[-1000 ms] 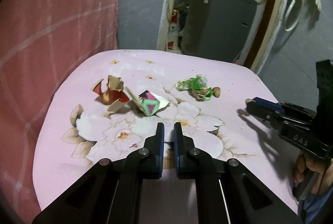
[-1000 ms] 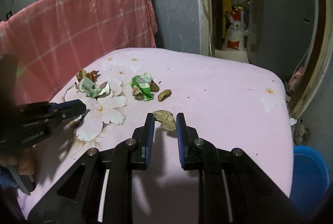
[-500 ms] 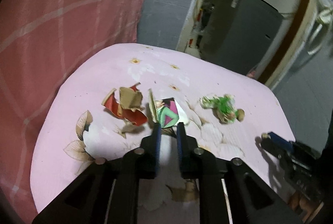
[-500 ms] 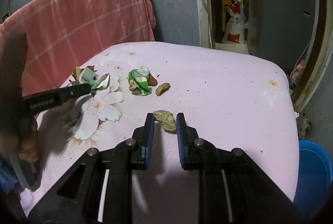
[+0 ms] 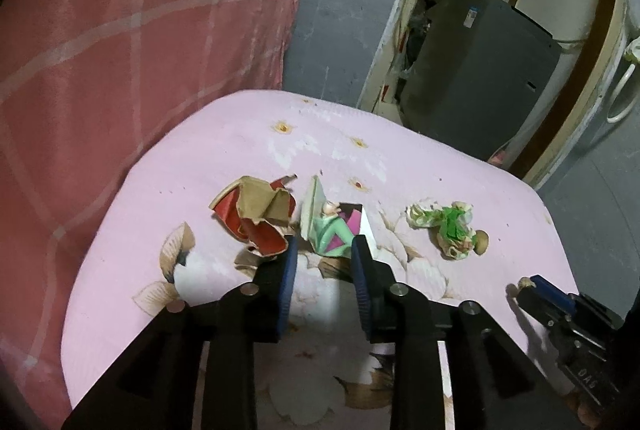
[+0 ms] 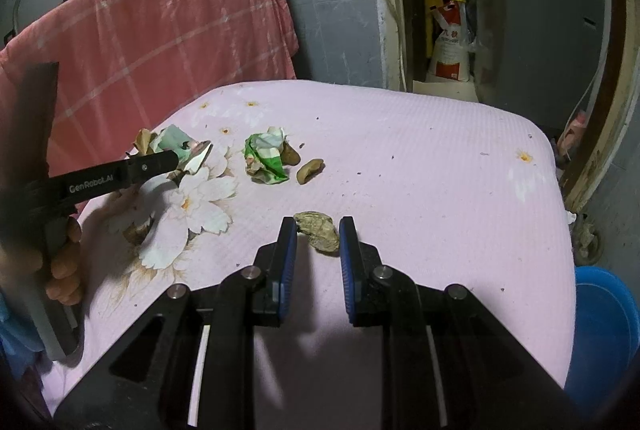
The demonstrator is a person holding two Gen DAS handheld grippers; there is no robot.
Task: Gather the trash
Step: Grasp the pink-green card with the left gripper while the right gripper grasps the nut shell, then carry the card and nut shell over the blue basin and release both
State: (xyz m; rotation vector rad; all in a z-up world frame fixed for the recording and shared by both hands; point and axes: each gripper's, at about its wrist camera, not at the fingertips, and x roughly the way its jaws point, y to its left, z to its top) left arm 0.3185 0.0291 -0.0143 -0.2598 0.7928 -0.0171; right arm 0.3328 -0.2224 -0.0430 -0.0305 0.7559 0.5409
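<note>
Altogether three crumpled wrappers (image 5: 332,230), three brown scraps (image 6: 318,230).

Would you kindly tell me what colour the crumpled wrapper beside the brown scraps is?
Green and white; the crumpled wrapper shows best in the right wrist view.

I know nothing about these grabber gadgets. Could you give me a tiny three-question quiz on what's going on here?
1. True or false: the left gripper is open around the green and pink wrapper.
2. What lies between the right gripper's fingers: A) a red cup, B) a brown crumpled scrap, C) a spoon?
3. What colour is the bin beside the pink tablecloth?

Key: 1 true. 2 B. 3 blue.
</note>
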